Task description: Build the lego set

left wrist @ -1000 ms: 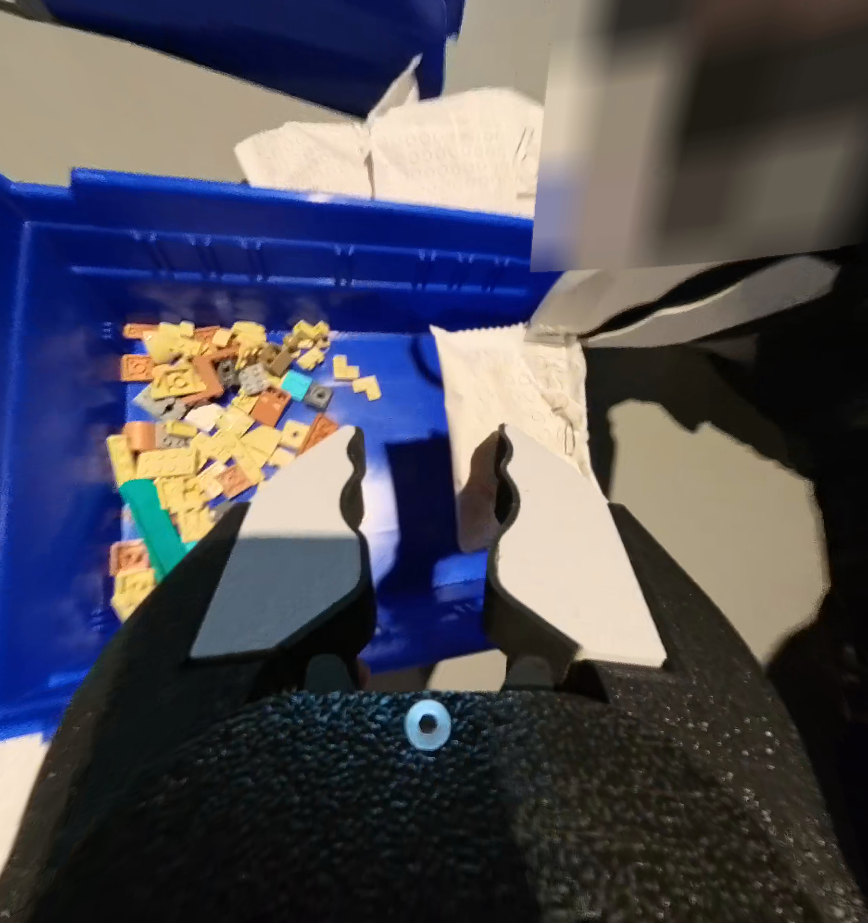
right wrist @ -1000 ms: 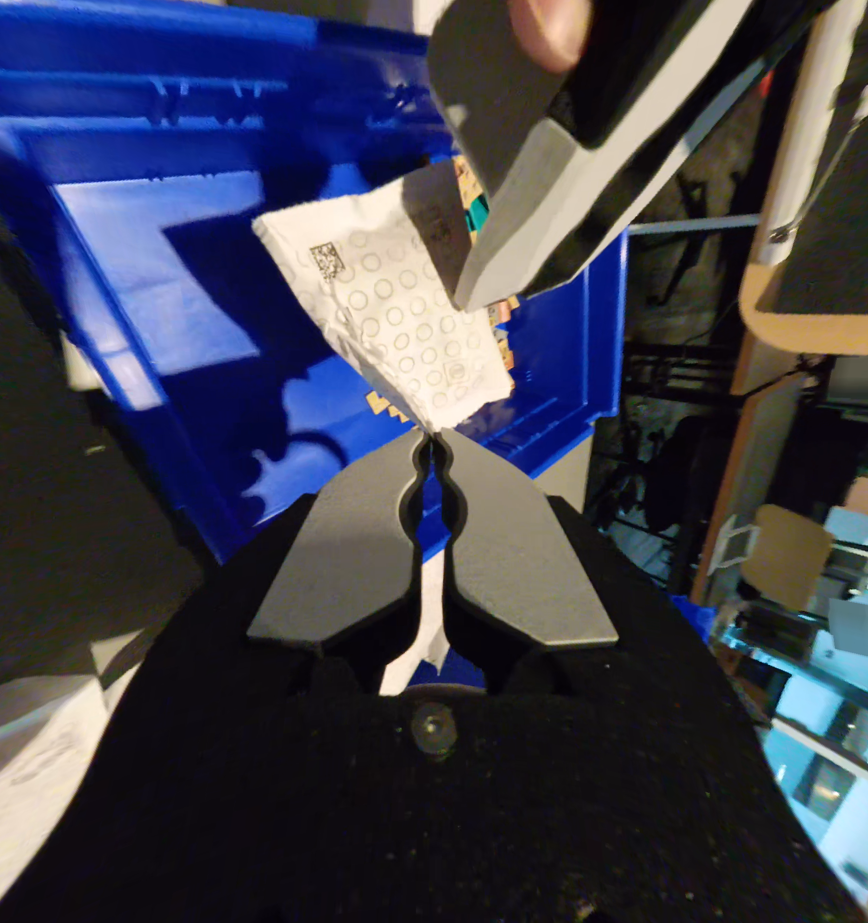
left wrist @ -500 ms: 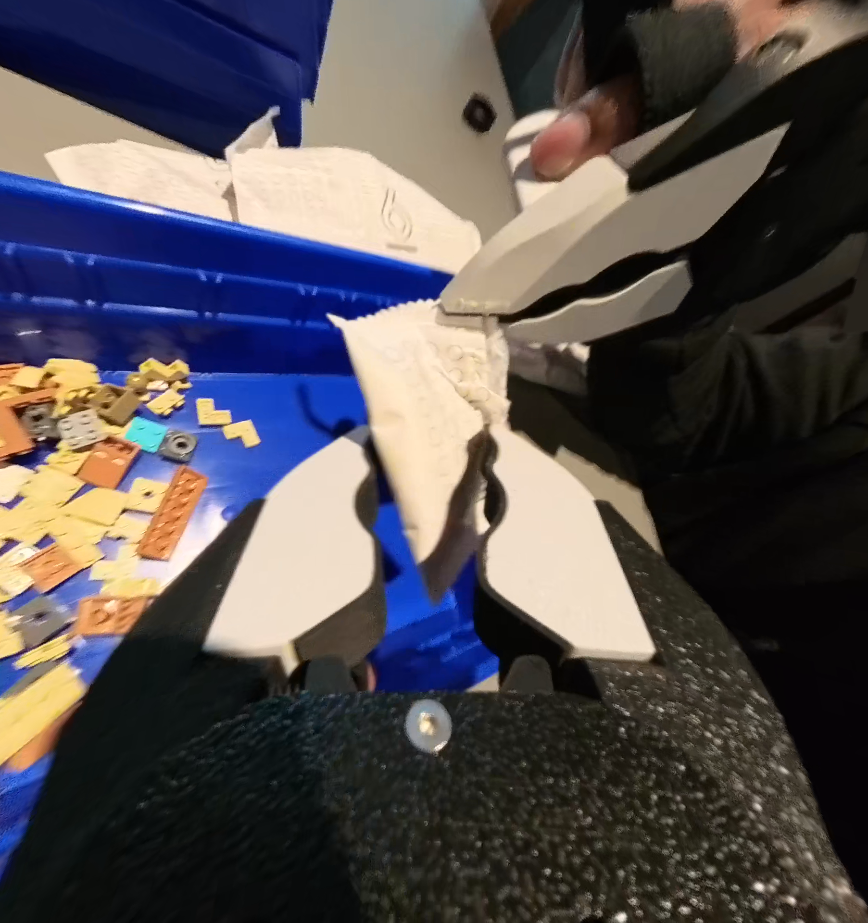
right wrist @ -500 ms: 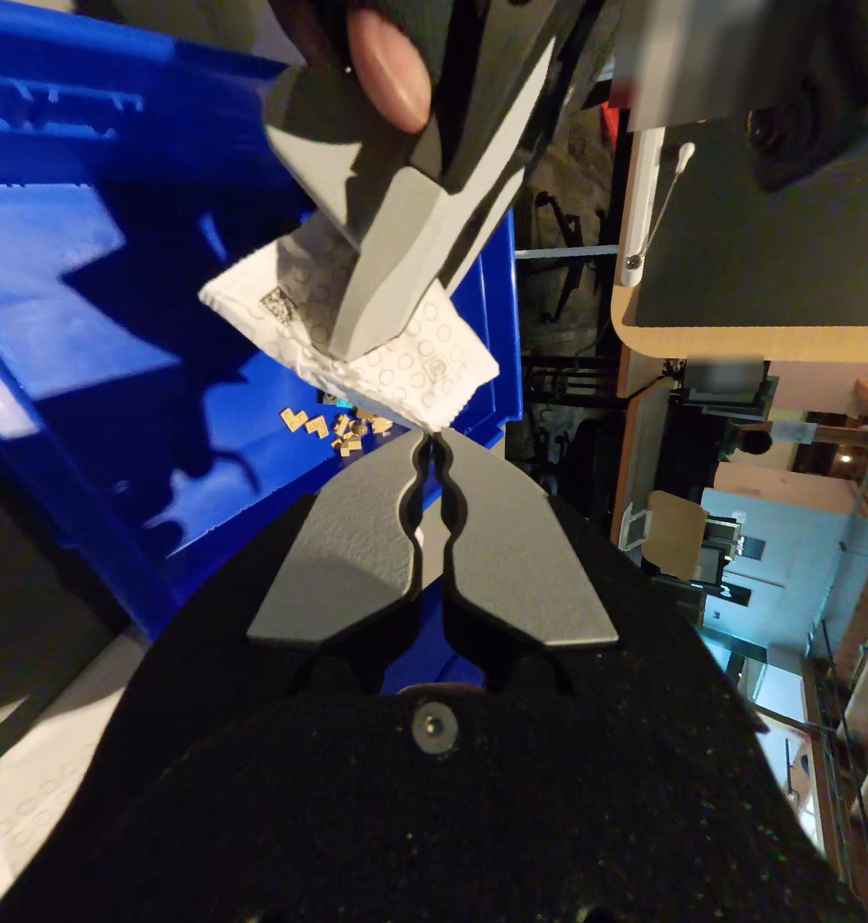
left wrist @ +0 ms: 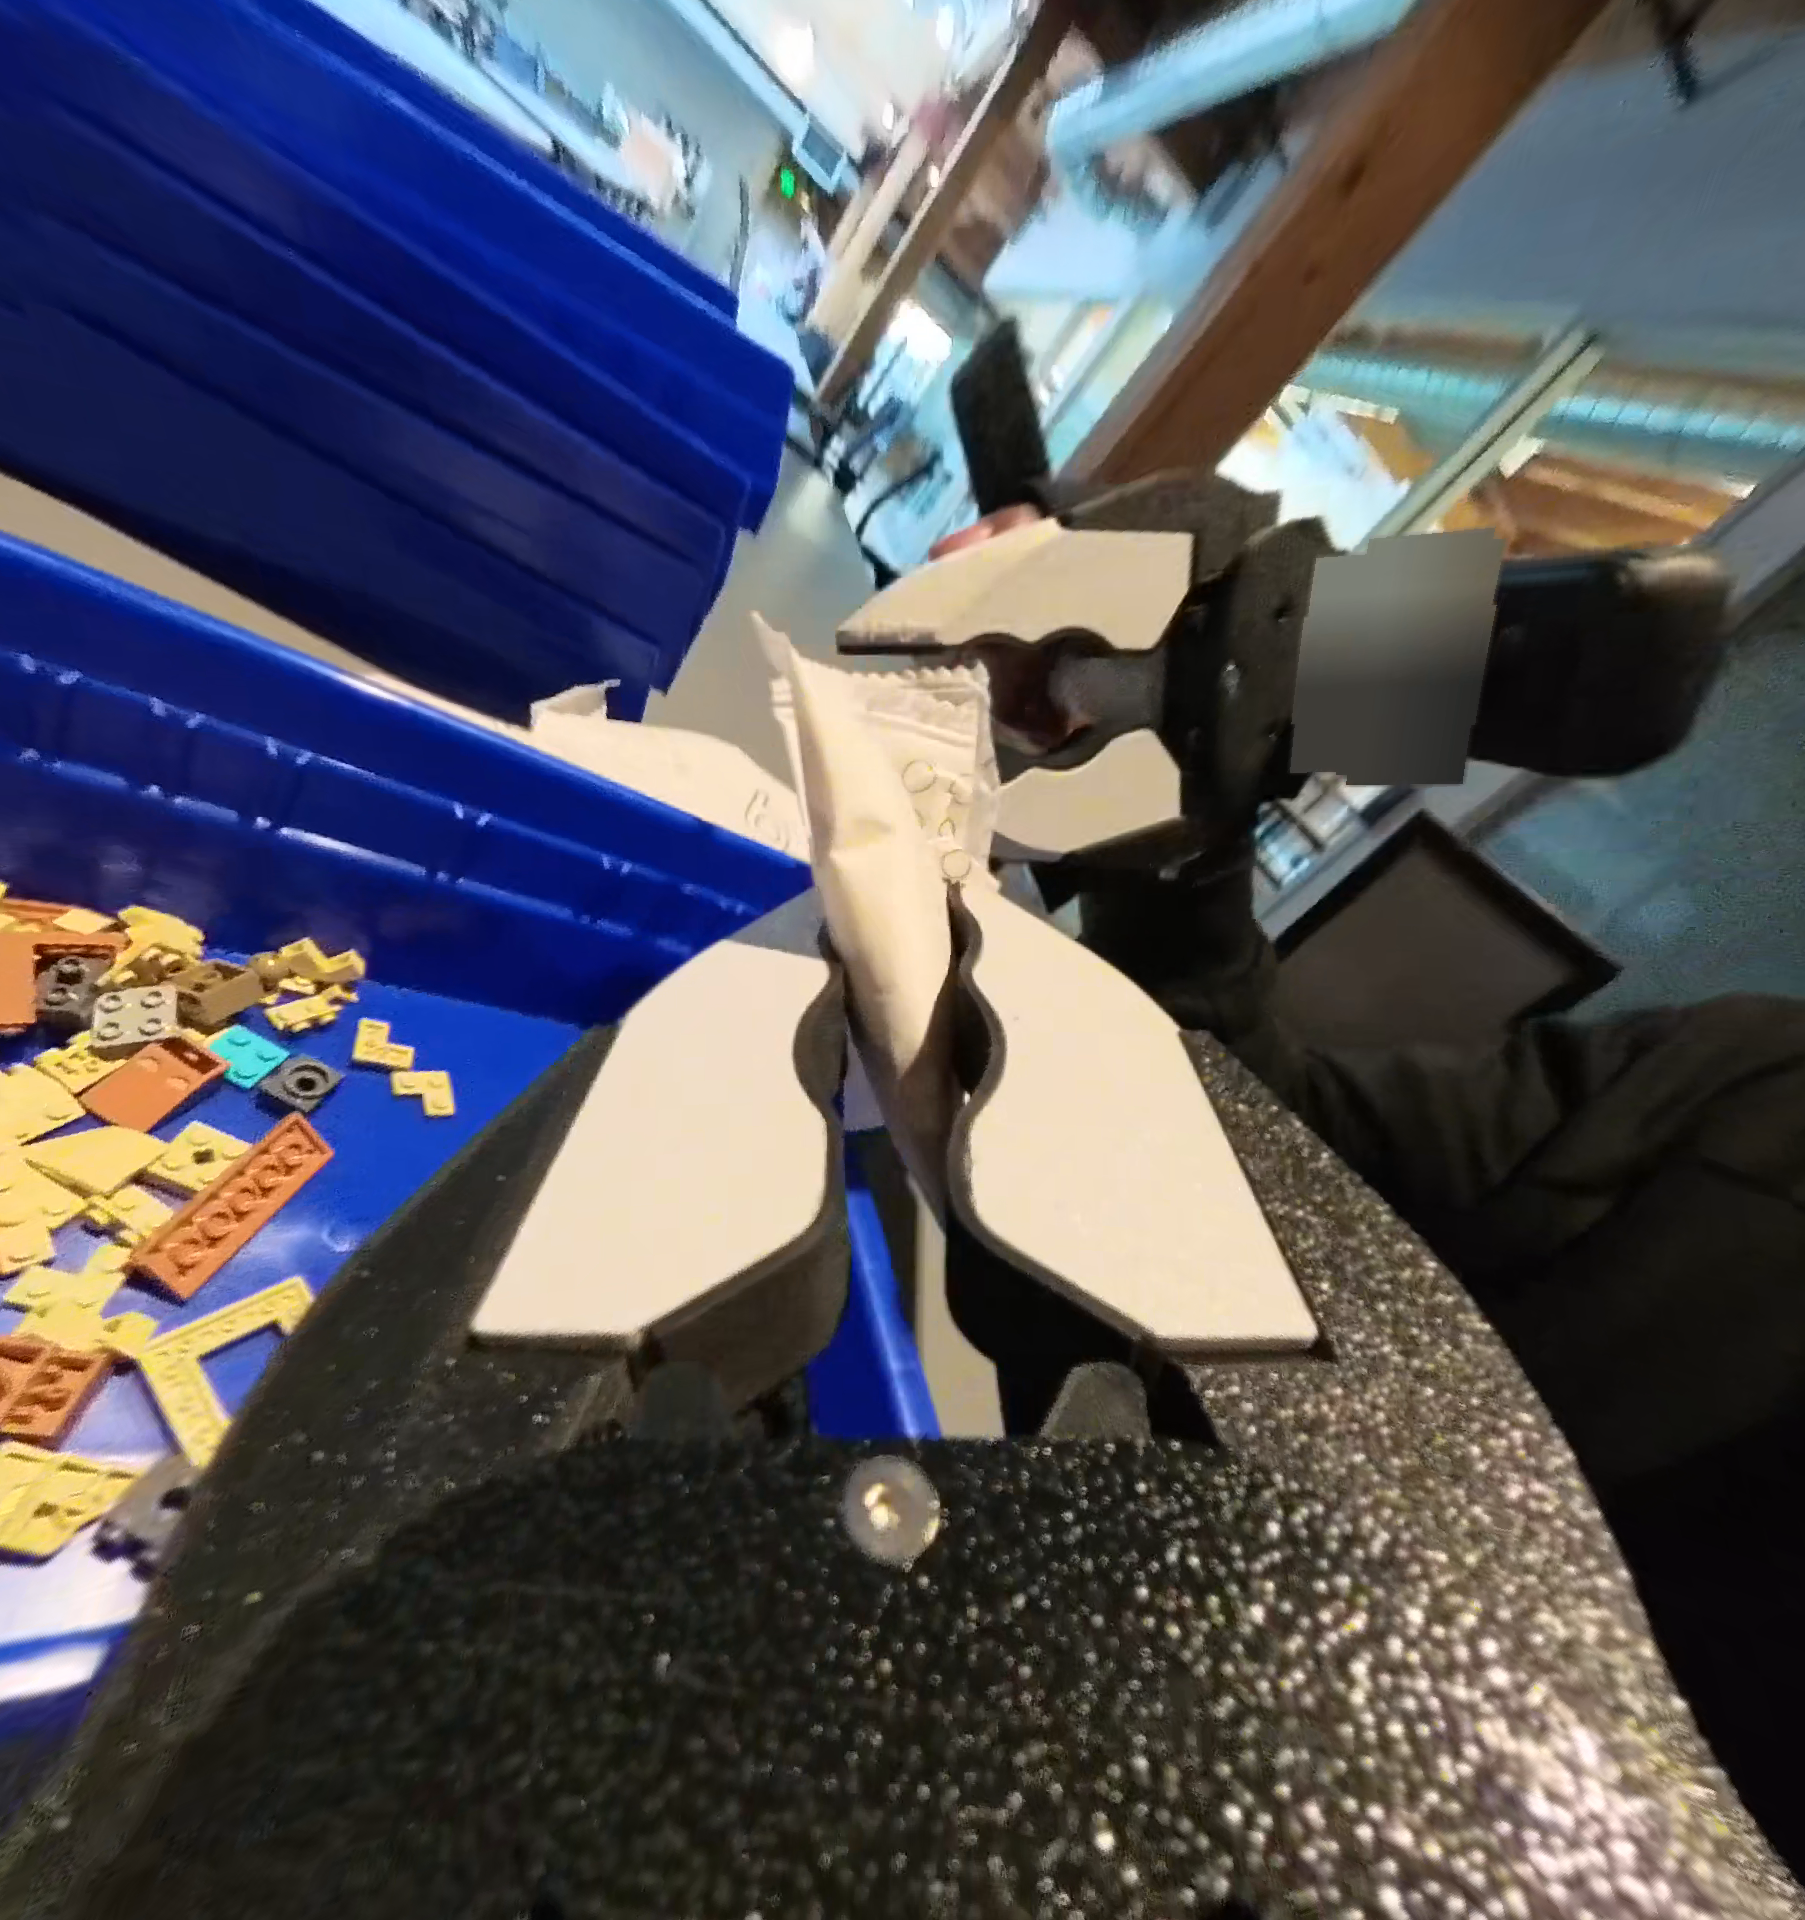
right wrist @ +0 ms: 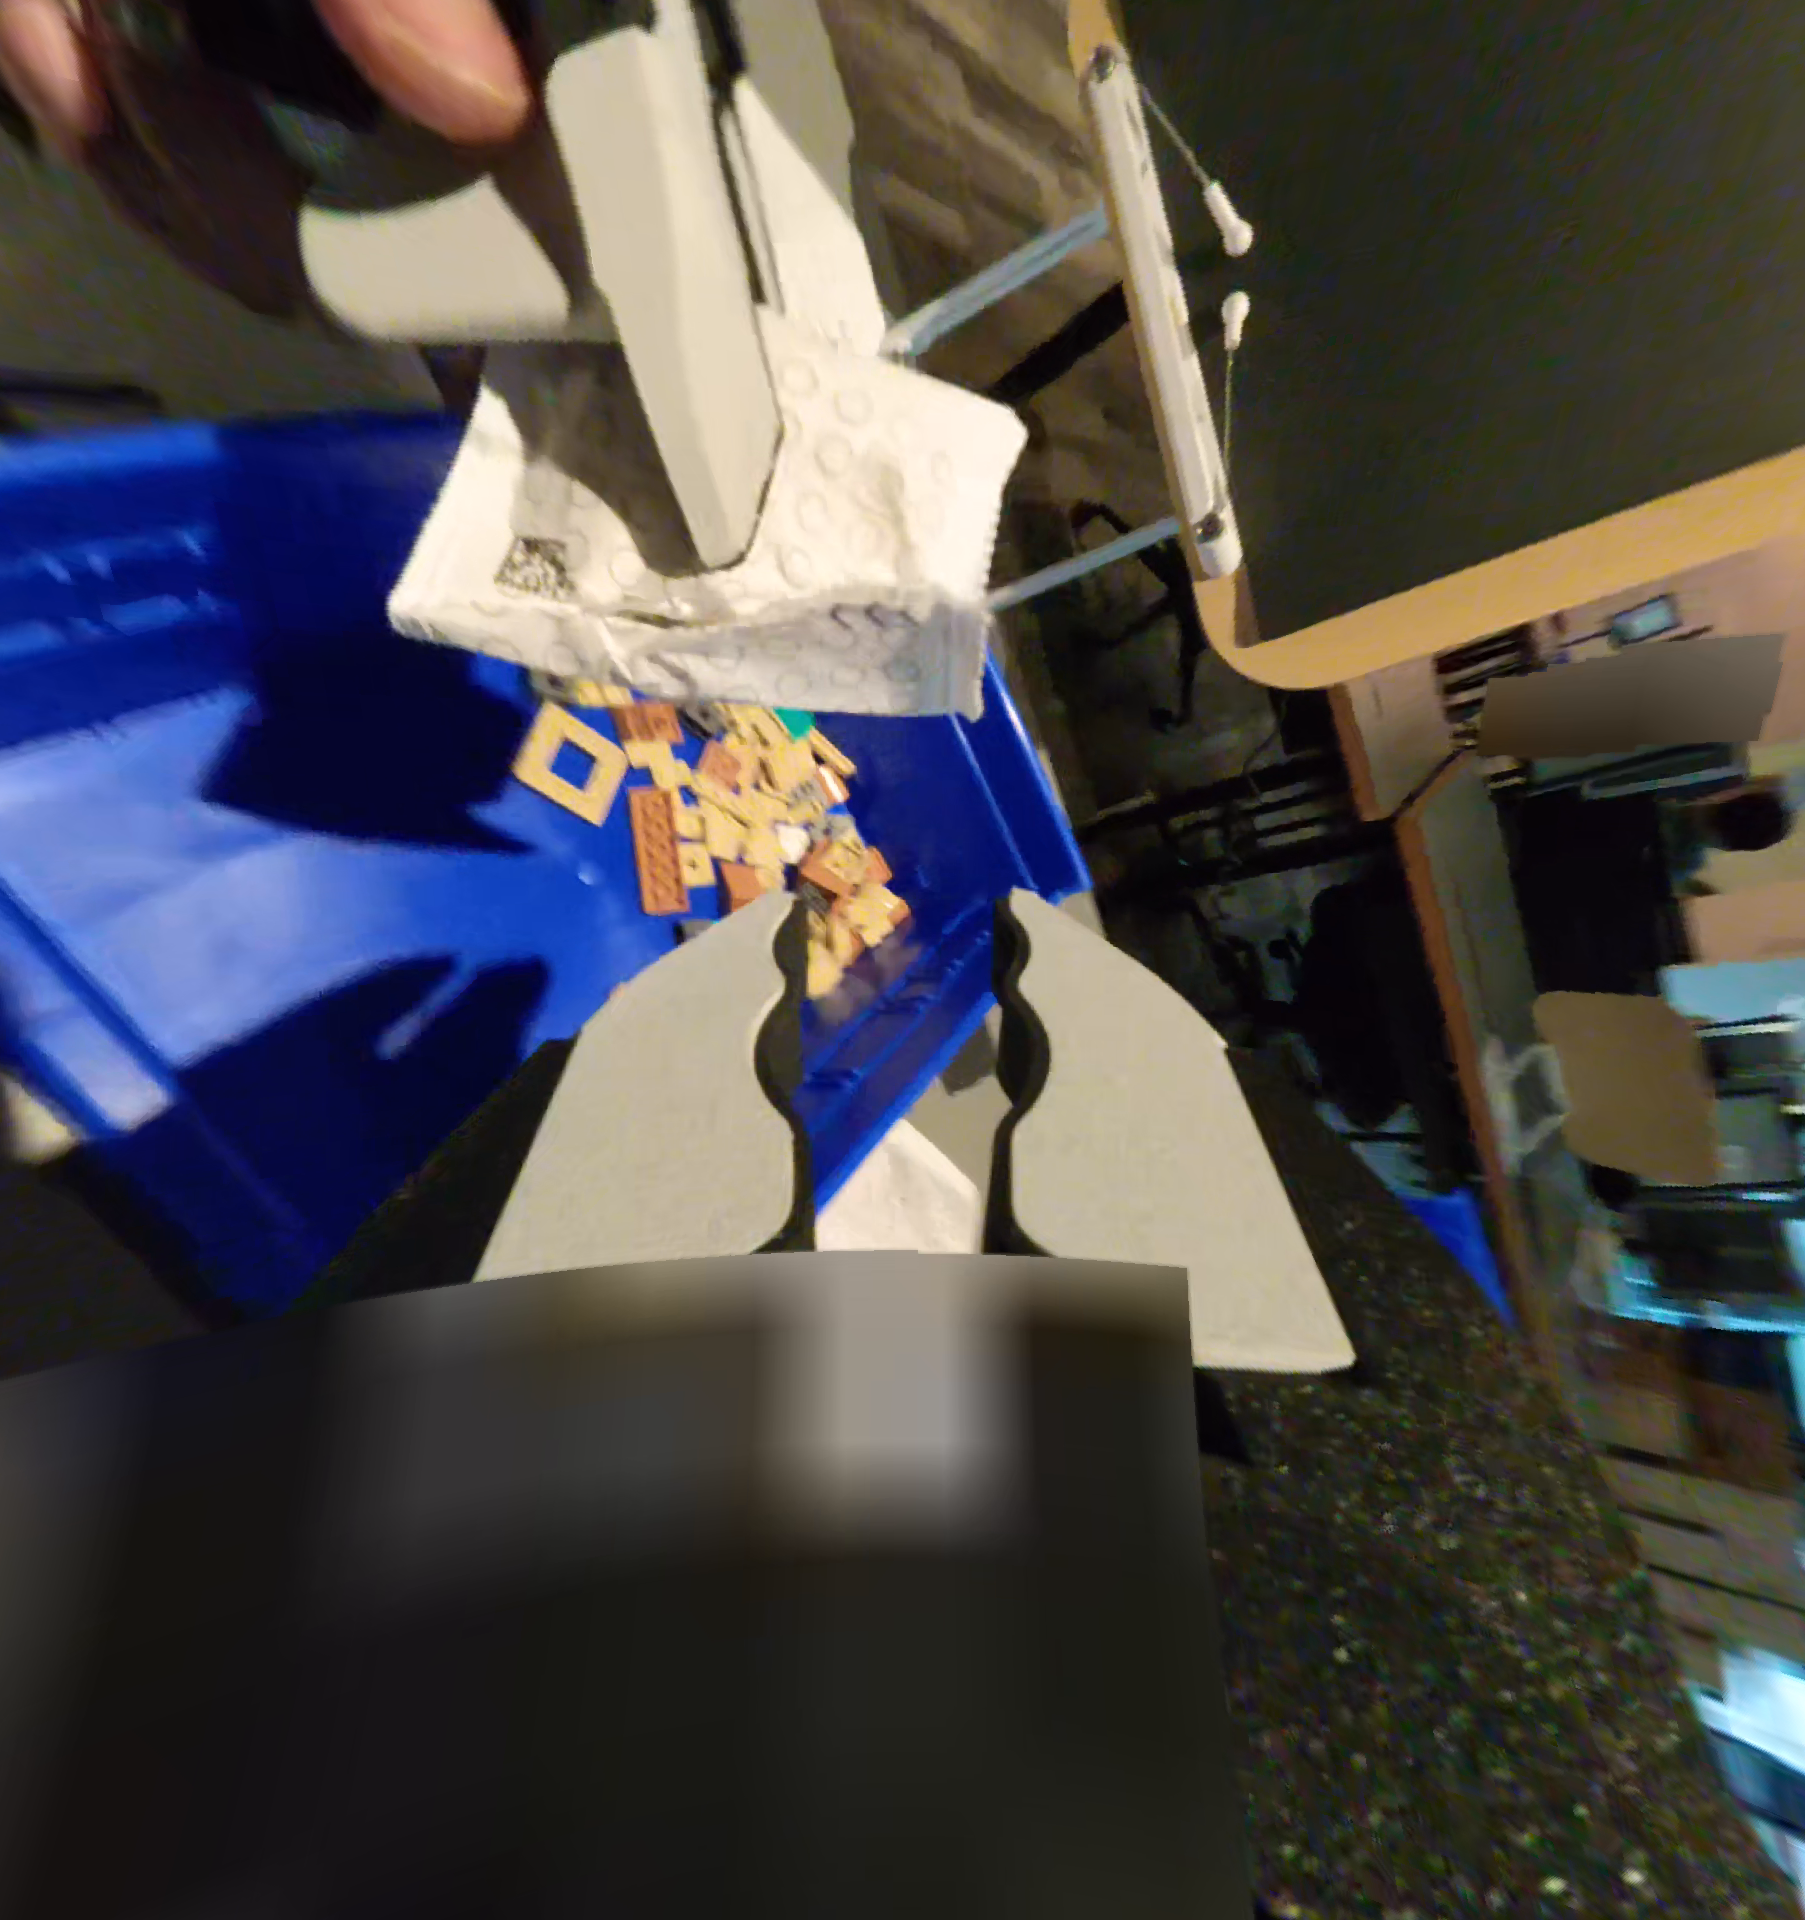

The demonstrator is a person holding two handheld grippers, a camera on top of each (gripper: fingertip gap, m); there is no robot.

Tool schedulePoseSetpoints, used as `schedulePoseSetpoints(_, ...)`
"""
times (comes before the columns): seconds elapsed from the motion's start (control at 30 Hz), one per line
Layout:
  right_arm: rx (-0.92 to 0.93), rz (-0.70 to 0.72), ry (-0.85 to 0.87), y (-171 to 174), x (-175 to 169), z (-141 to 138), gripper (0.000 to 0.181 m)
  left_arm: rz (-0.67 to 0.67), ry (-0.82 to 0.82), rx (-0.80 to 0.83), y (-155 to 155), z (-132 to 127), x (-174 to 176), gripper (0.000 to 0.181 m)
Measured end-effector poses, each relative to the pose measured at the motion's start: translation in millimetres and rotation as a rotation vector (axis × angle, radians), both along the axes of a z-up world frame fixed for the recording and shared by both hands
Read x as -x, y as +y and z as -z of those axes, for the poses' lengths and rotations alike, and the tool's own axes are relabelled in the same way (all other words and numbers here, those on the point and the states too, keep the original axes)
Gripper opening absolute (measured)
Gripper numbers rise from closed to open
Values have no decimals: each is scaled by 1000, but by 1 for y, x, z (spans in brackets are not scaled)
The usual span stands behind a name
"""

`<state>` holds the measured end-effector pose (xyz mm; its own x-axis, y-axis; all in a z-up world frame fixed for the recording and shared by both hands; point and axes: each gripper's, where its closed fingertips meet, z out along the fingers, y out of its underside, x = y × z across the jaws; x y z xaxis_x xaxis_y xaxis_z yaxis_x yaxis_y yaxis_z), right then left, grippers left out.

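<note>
My left gripper [left wrist: 898, 935] is shut on a white paper bag [left wrist: 877, 831], which stands up between its pads over the rim of a blue bin [left wrist: 358, 831]. Loose tan, brown and grey lego pieces [left wrist: 98, 1091] lie in that bin. My right gripper [left wrist: 919, 743] is open just behind the bag's top edge. In the right wrist view my right gripper [right wrist: 893, 920] is open and empty over the bin [right wrist: 150, 831] and the lego pieces [right wrist: 752, 821]. Above it, my left gripper [right wrist: 721, 540] holds the bag [right wrist: 877, 499].
More blue bins [left wrist: 306, 312] are stacked at the back left. Other white paper bags [left wrist: 690, 769] lie on the table beside the bin, one of them under my right gripper [right wrist: 898, 1195]. A wooden desk edge [right wrist: 1397, 582] is at the right. A person's hand [right wrist: 441, 62] grips the left gripper. About 6 cm separates my left fingertips from my right.
My left gripper closed on the bag. My right gripper, shut on the bag's corner before, opened and let it go. Both views swung upward and sideways.
</note>
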<state>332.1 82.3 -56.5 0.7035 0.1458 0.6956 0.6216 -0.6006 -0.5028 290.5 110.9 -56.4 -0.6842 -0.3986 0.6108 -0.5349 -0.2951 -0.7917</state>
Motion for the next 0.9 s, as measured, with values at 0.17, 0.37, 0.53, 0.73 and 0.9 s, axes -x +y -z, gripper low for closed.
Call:
schedulePoseSetpoints(0.17,-101,-96,392,14,31,1,40,-32,-65,108,3,-10,13,15)
schedulePoseSetpoints(0.37,-131,-248,760,23,61,3,47,-32,-125,121,-4,-18,23,15)
schedulePoseSetpoints(0.53,-212,-310,892,23,61,-7,46,-69,-136,130,1,-23,22,15)
schedulePoseSetpoints(0.73,-246,-306,949,19,57,-13,49,-113,-134,-3,1,-4,16,15)
schedulePoseSetpoints(0.9,-228,-233,973,29,51,-3,49,-117,-141,-92,-4,9,13,15)
